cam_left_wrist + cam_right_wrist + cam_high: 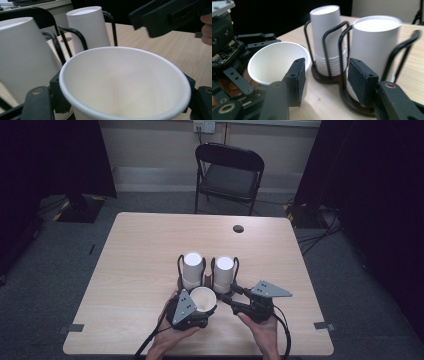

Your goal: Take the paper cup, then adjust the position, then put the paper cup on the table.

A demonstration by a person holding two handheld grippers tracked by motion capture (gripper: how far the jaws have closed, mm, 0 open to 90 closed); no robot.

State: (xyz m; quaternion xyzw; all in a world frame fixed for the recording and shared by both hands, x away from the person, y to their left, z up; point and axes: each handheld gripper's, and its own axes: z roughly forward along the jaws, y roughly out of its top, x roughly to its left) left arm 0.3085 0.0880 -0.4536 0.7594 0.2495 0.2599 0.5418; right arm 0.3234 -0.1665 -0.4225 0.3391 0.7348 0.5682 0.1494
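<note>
1. Here, the left gripper (197, 306) clamps a single paper cup (203, 299), mouth up, near the tabletop's (140, 250) near edge, about midway along it.
2. The right gripper (231, 295) has its jaws apart, nothing pressed between them.
3. Just beyond, two cup stacks (193, 268) (223, 272) stand upside down in black wire holders (325, 45).

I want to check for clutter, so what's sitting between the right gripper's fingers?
In the right gripper view, the stretch between the right gripper fingers is bare tabletop; the open cup and cup stacks stand outside them.
</note>
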